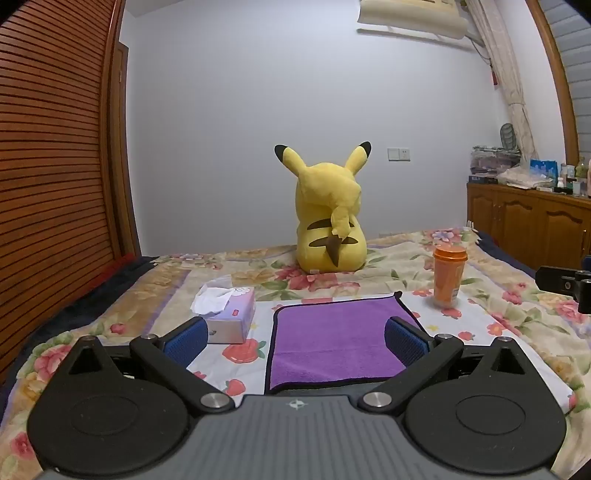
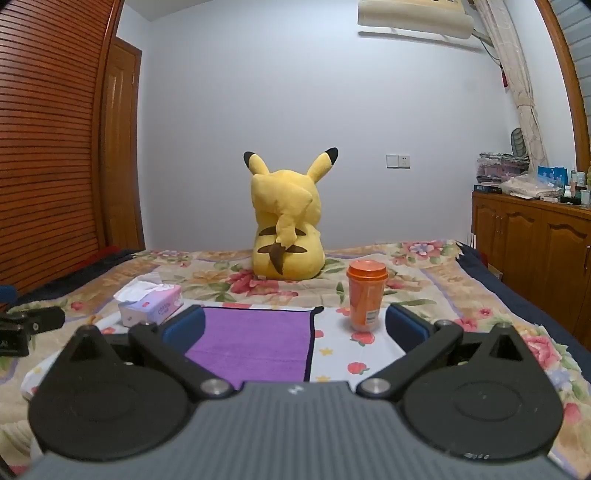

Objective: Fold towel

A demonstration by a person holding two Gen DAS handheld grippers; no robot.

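Left gripper (image 1: pixel 295 338) of mine hovers with blue-padded fingers spread wide, nothing between them. Right gripper (image 2: pixel 295 328) likewise spread, empty. Purple microfibre towel with dark trim (image 1: pixel 332 343) lies flat on floral bedspread (image 1: pixel 517 306), just ahead of both. White-and-lilac tissue box (image 1: pixel 231 314) near towel's left edge; orange lidded plastic cup (image 2: pixel 365 297) near right. Yellow plush Pikachu (image 1: pixel 328 221) sits behind, back turned, well apart.

The near edge of the purple towel (image 1: pixel 332 343) is hidden behind the left gripper (image 1: pixel 295 338) body, the air conditioner (image 2: pixel 413 18) is cut off by the top edge, the orange cup (image 2: pixel 365 299) label is illegible, and the cabinet (image 2: pixel 532 236) clutter is indistinct.
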